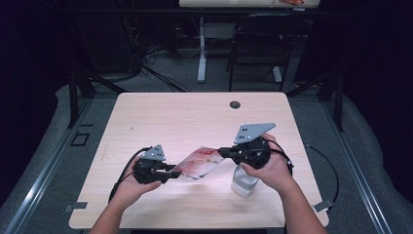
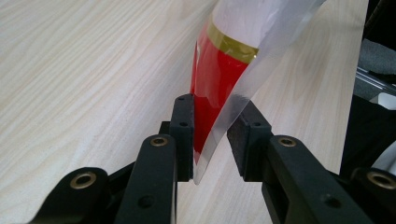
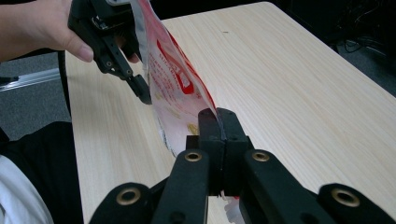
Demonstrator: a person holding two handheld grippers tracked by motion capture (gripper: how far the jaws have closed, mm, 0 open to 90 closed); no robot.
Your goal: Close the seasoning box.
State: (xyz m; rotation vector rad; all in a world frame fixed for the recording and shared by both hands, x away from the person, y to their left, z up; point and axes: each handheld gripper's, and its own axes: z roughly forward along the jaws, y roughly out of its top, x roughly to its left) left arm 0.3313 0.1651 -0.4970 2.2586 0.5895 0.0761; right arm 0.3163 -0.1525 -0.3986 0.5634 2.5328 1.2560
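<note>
Red-and-clear plastic pouch [image 1: 198, 162] held up off the surface [image 1: 160, 122], stretched between both tongs. Long axis runs roughly level across the surface, far-right end slightly higher than the near-left end in the high view. Right tongs [image 1: 225, 152] clenched tight on the pouch's right edge; in the right gripper view the jaws meet on the film [image 3: 219, 126]. Left tongs [image 1: 171, 170] at the pouch's left end; in the left gripper view [image 2: 212, 135] the corner sits between the jaws, left pad [image 2: 183, 126] against the red face, right pad only near the clear film, so not fully pinched. White cylindrical container [image 1: 243, 181] stands on the surface just right of the pouch, under the right hand [image 1: 270, 168]. Left hand [image 1: 131, 187] is left of the pouch.
</note>
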